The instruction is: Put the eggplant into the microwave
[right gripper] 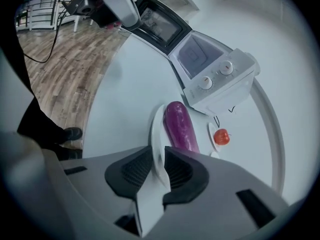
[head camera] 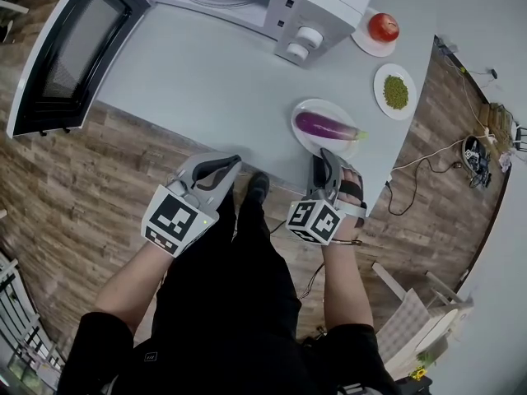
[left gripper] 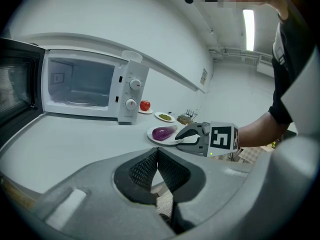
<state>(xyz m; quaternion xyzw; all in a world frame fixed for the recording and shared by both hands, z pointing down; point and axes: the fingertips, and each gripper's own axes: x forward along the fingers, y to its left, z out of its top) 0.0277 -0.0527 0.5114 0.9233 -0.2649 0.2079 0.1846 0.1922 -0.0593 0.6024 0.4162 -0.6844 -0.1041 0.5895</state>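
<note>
No brand is legible. The only markings are the black-and-white square markers on the gripper cubes (head camera: 173, 220), and the print by the microwave dials (head camera: 310, 37) is too small to read.

The surface is a plain light-grey table (head camera: 206, 89) on a wood-plank floor (head camera: 74, 196). There is a white wall (left gripper: 125, 19) behind it and a strip light (left gripper: 248, 21) overhead. Cables (head camera: 428, 163) trail on the floor to the right.

The white microwave (head camera: 325, 6) sits at the far side of the table. Its door (head camera: 70, 52) is swung fully open to the left.

The eggplant (head camera: 325, 126) lies on a white plate (head camera: 317, 105) on the near right part of the table, right of the microwave and nearer than it. Its long axis runs left to right, roughly along the table's near edge. The green stem end points right, away from the microwave, and the rounded purple end points left.

A tomato (head camera: 383, 27) on a small plate (head camera: 366, 44) sits further back and to the right. A plate of green pieces (head camera: 396, 92) is just right of the eggplant's plate.

The right gripper (head camera: 327, 155) is at the near rim of the eggplant's plate. Its jaws are narrow and clamp that rim, which sits edge-on between the pads.

The left gripper (head camera: 233, 162) is at the table's near edge, left of the plate. Its jaws are closed pad to pad and hold nothing.
</note>
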